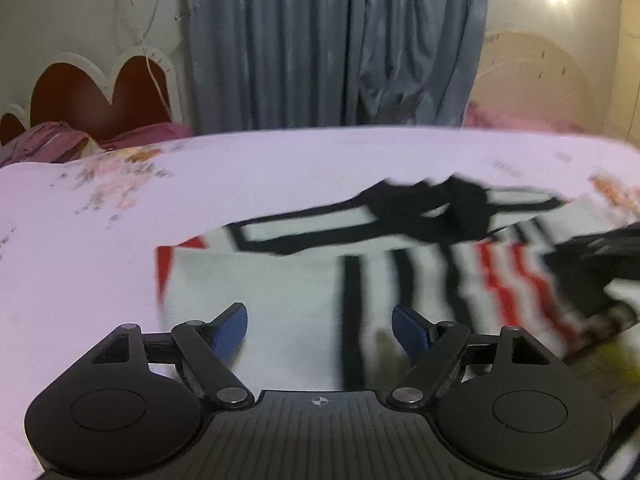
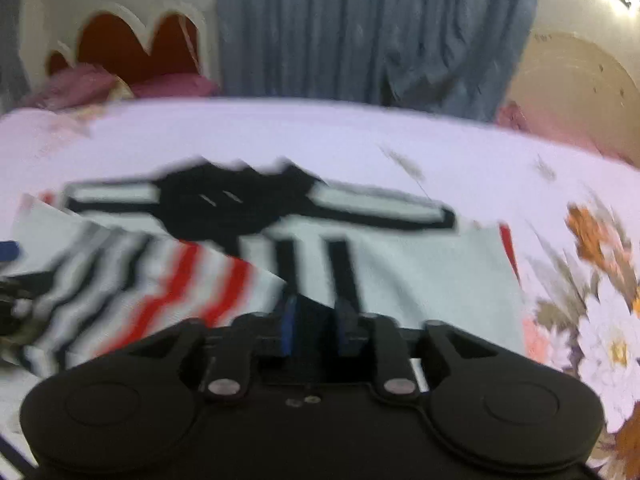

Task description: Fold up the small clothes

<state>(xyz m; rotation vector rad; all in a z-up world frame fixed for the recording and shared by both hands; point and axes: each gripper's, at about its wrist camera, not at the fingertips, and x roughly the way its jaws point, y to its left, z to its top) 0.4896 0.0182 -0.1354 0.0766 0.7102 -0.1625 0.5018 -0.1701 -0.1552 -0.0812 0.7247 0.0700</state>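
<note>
Looking down the left claw (image 1: 320, 332) first. Hanging wide open, with nothing between the blue pads (image 1: 230, 330). Hovering just over the white part of the shirt (image 1: 260, 300), not touching it.

Looking down the right claw (image 2: 316, 326) next. Keeping its pads nearly together, with a small dark bit sitting between them. Being too blurry to tell if squeezing that bit or not, so cannot tell if gripping. Sitting right at the corner of the striped flap (image 2: 160, 280).

Lying flat on the sheet (image 1: 80, 260), as for the shirt, with white cloth, black lines and a red edge. Spreading its two sleeves out to the sides, with a black collar in the middle, on the far end. Folding over the shirt's body on one side, as for the flap, showing black, white and red stripes.

Showing pink cloth with flowers all around the shirt. Standing past the bed, a grey curtain (image 1: 320, 40). Standing beside that, a red headboard (image 1: 80, 92) with a white wavy edge.
</note>
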